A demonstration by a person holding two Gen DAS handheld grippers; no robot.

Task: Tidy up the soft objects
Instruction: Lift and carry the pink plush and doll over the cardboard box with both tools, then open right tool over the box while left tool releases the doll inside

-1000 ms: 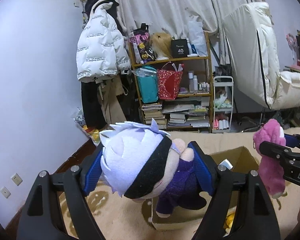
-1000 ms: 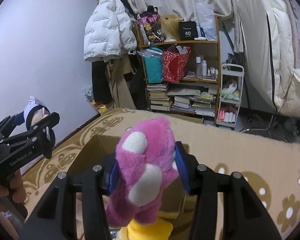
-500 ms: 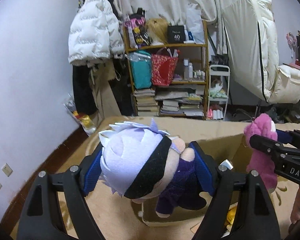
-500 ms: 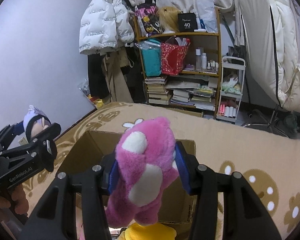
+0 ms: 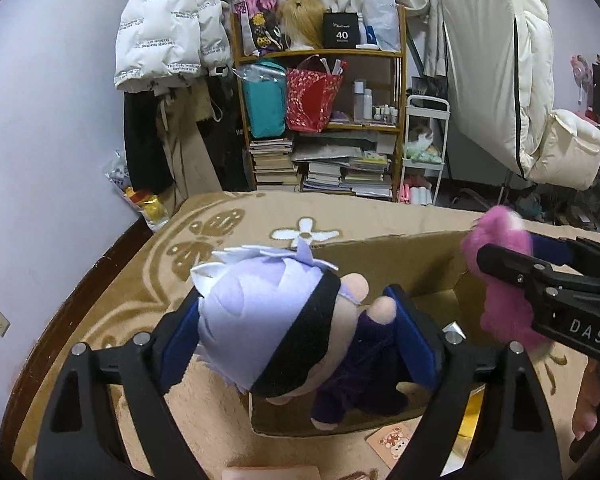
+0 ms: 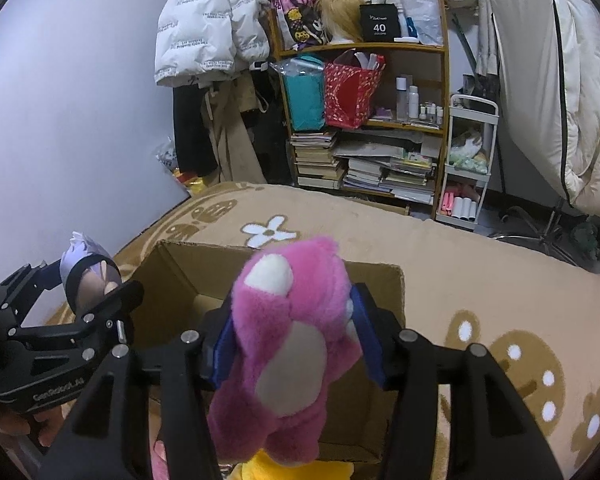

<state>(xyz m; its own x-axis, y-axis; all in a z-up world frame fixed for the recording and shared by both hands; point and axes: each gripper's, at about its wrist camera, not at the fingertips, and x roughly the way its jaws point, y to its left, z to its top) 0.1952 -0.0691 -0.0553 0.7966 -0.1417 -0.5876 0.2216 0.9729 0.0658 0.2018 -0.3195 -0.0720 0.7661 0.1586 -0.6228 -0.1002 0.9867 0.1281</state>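
Left hand-held gripper (image 5: 296,344): its blue pads flank the lavender-haired plush doll in a black blindfold and purple suit (image 5: 288,328); the jaws have just been opening, and the doll sits between them, lower centre of the left view, above the near edge of the open brown cardboard box (image 5: 380,268).
Right hand-held gripper (image 6: 292,344): its jaws have also just been opening, around the fluffy pink plush bear with cream patches (image 6: 292,344), bottom centre of the right view, over the box (image 6: 180,276).
Grip: both toys look to be still touching the pads, though loosely.
Handling: both toys are judged light, soft and squashy, not fragile; fur may slip under a slack hold.
Best hold: across the doll's big head, across the bear's body.
Looks: the doll has spiky felt hair and peach hands; the bear is shaggy.
Below: a yellow plush (image 6: 296,468) lies at the bottom edge.
Surface: tan flower-patterned blanket (image 6: 480,272).
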